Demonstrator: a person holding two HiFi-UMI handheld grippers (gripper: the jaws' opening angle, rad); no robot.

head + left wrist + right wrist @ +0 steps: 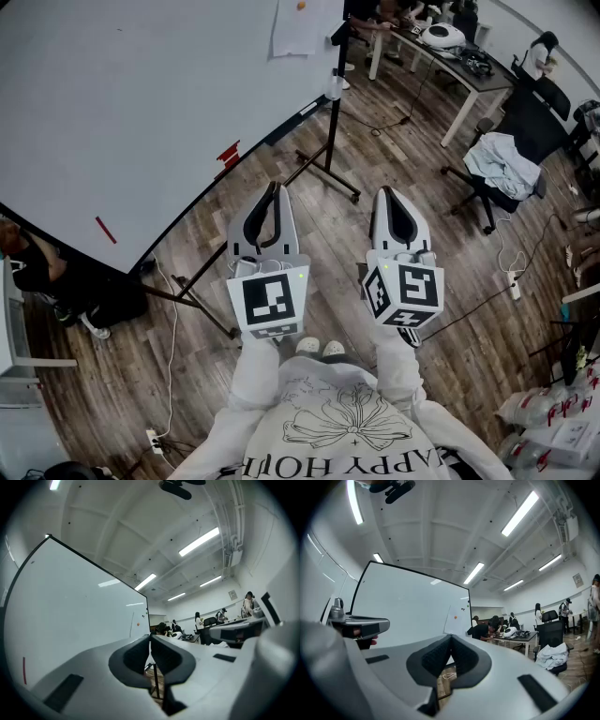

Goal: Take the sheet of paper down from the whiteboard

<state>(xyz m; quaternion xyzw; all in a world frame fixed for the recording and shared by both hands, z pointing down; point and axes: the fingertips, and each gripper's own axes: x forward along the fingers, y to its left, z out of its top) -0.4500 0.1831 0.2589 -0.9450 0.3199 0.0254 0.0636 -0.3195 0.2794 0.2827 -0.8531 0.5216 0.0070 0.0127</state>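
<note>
Wood-plank floor (422, 253) underfoot, and a big smooth whiteboard (141, 112) on a black stand (334, 122) to the left. One sheet of paper (298, 28) hangs flat at the board's far end. It's thin, white and rectangular, its long side running up the board, with one round orange magnet (301, 6) on it. Two tongs point level, left tongs (273, 190) and right tongs (387, 194). Both are closed right up, with nothing in either, well short of the sheet.
</note>
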